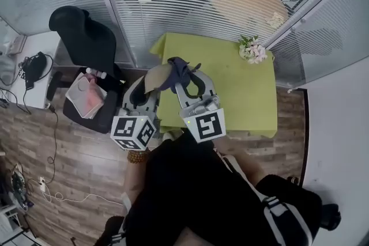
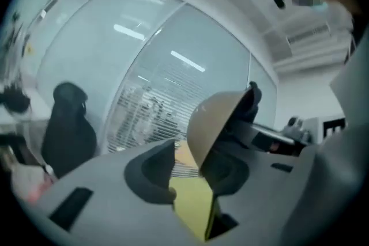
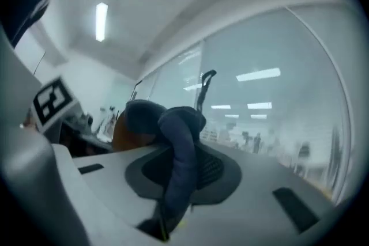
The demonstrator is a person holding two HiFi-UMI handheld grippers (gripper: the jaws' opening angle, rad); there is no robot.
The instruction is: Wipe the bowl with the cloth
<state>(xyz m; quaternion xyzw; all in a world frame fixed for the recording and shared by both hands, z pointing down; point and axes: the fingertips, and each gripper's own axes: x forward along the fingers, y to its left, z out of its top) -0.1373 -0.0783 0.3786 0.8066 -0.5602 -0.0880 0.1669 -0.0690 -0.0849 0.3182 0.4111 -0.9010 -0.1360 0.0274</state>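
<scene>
My left gripper (image 2: 193, 173) is standing with its jaws apart. The bowl (image 2: 213, 121) is leaning its edge against one jaw while the other pad is standing off, and the green table (image 1: 230, 78) is showing through the gap. I am judging that a loose hold like this is letting the bowl be turned to a fresh patch, with the pressure from the other side helping to prop it. My right gripper (image 3: 181, 173) is clamping tight on the cloth (image 3: 176, 141). It is pinching the cloth low, so a bunched head is sticking out past the jaws as a soft wad. That wad is pressing into the bowl's hollow.

I am holding both up in front of me, above the table's near edge and not resting on it. I take it that this is giving the wad room to reach round the inside.

The bowl is showing as a thin-walled, rounded dome, tan, smooth and matte. I cannot tell whether it is plastic or wood. The cloth is dark blue, thick and limp, rolling into fat ridges where it is squeezed. The table's cover is lying flat and yellow-green.
</scene>
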